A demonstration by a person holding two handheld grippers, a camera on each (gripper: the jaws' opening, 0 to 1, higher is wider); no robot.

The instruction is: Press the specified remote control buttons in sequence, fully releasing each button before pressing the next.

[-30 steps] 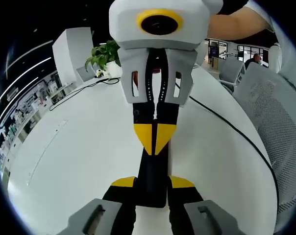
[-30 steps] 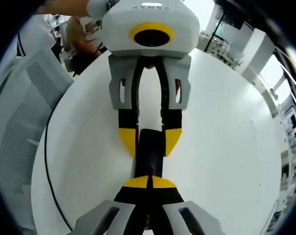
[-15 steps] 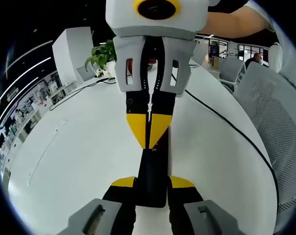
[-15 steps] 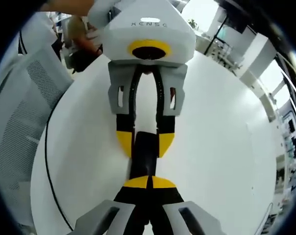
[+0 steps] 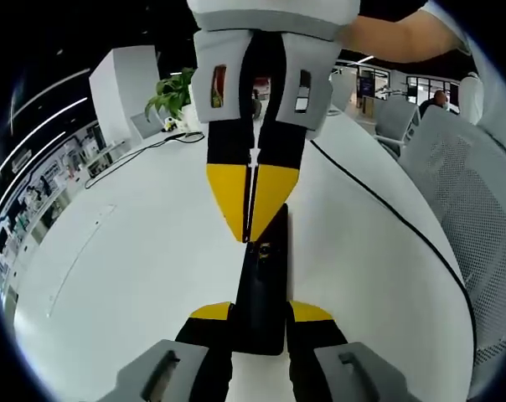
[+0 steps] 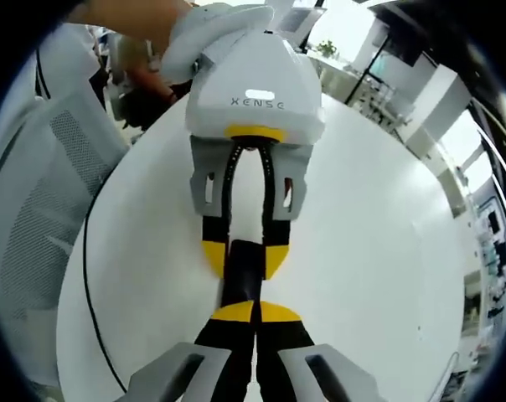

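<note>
In the left gripper view, my left gripper [image 5: 255, 311] clamps the near end of a slim black remote control [image 5: 262, 289], its yellow-tipped jaws standing against either long edge, while the remote lies flat on the white desk [image 5: 136, 251] and runs away from the camera. The right gripper [image 5: 250, 239] comes in from above with its two yellow tips pinched together into one point that rests on the remote's face about midway along, where a small button marking shows; I judge this to be a press under way. A black cable [image 5: 387, 209], a potted plant [image 5: 178, 94] and a mesh-backed chair [image 5: 475, 201] ring the desk. In the right gripper view, my right gripper [image 6: 255, 313] is drawn closed with nothing between its jaws, tips touching the remote control [image 6: 243, 272], and the left gripper [image 6: 245, 255] faces me from the far side, its jaws seated on the remote's sides. The remote looks light, stiff and smooth-cased, likely to skate on the desk under a poke, so holding it by the long edges near one end, clear of the keys, seems right, with pressure coming straight down.
</note>
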